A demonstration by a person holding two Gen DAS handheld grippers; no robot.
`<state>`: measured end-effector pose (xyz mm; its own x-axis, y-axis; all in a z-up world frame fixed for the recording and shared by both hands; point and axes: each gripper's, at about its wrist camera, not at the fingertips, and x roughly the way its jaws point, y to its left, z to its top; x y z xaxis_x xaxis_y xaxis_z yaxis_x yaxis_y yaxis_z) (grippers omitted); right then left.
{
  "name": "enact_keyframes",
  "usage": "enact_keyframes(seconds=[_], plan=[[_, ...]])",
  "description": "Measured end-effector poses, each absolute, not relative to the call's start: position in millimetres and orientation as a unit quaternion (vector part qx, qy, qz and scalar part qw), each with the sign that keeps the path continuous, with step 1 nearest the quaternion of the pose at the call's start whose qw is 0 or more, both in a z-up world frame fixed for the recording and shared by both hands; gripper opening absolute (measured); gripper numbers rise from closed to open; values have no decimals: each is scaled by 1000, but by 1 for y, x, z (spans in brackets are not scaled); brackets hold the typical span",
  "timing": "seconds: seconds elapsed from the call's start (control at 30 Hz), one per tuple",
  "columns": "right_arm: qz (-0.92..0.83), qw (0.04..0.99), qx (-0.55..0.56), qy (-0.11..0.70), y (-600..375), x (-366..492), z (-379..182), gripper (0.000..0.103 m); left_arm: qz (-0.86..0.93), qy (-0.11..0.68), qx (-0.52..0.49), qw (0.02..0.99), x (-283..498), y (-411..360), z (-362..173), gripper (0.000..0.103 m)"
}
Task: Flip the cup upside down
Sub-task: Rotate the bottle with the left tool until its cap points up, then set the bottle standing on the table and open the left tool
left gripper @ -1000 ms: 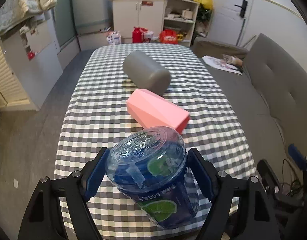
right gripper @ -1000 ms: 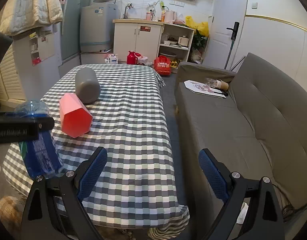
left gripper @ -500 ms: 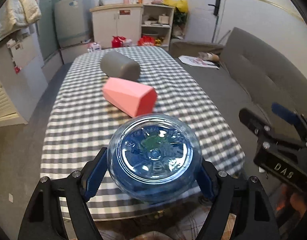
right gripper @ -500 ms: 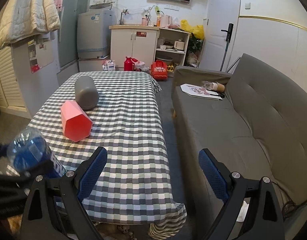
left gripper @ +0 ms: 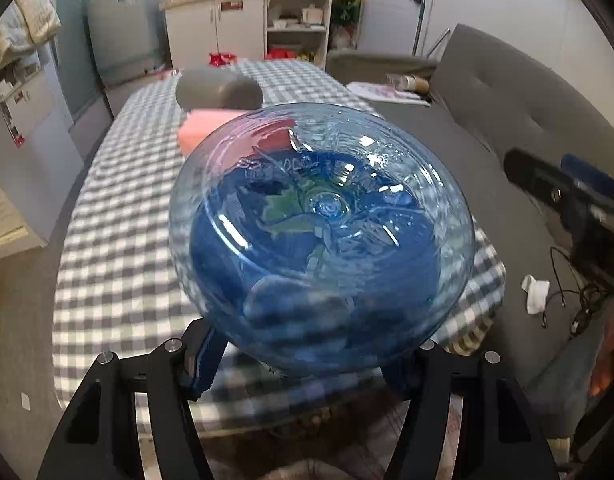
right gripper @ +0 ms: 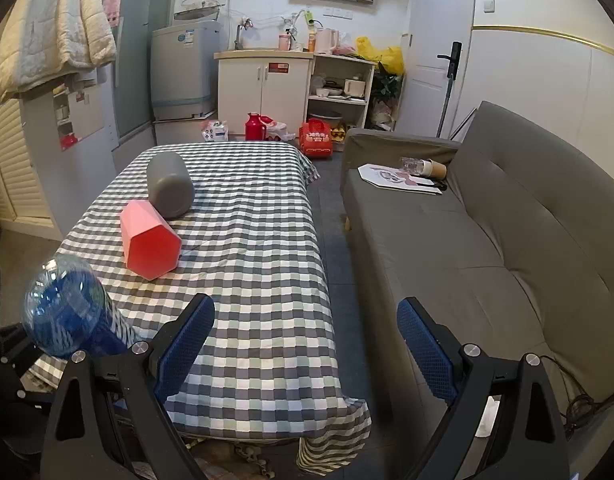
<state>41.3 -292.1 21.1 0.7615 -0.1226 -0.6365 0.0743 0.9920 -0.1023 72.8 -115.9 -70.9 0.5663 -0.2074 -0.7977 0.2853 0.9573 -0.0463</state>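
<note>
A clear blue plastic cup [left gripper: 321, 236] with a lime label fills the left wrist view, its round base turned toward the camera. My left gripper [left gripper: 303, 364] is shut on the cup and holds it tipped over, near the front edge of the checked table [left gripper: 119, 216]. The cup also shows in the right wrist view [right gripper: 65, 312] at the lower left. My right gripper [right gripper: 305, 344] is open and empty, over the table's front right corner.
A pink faceted cup [right gripper: 147, 240] and a grey cup [right gripper: 169, 184] lie on their sides on the table [right gripper: 259, 240]. A grey sofa [right gripper: 487, 240] runs along the right. Cabinets and a fridge stand at the back.
My left gripper has tilted the blue cup further, so its base now faces the camera and looms larger. The right gripper has drawn back slightly and stays open.
</note>
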Motion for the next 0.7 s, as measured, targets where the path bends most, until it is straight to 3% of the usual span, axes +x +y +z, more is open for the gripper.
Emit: enact_keyframes(seconds=[0.23, 0.57, 0.67, 0.7], plan=[[-50, 935, -31, 350, -292, 46, 12, 93, -122, 399, 47, 908, 110, -117, -72, 67], [-47, 932, -23, 358, -291, 53, 7, 93, -125, 406, 39, 905, 118, -117, -84, 69], [-47, 933, -23, 357, -291, 52, 9, 93, -123, 407, 40, 904, 113, -119, -85, 74], [-47, 933, -23, 355, -290, 51, 10, 93, -123, 415, 44, 900, 113, -121, -86, 82]])
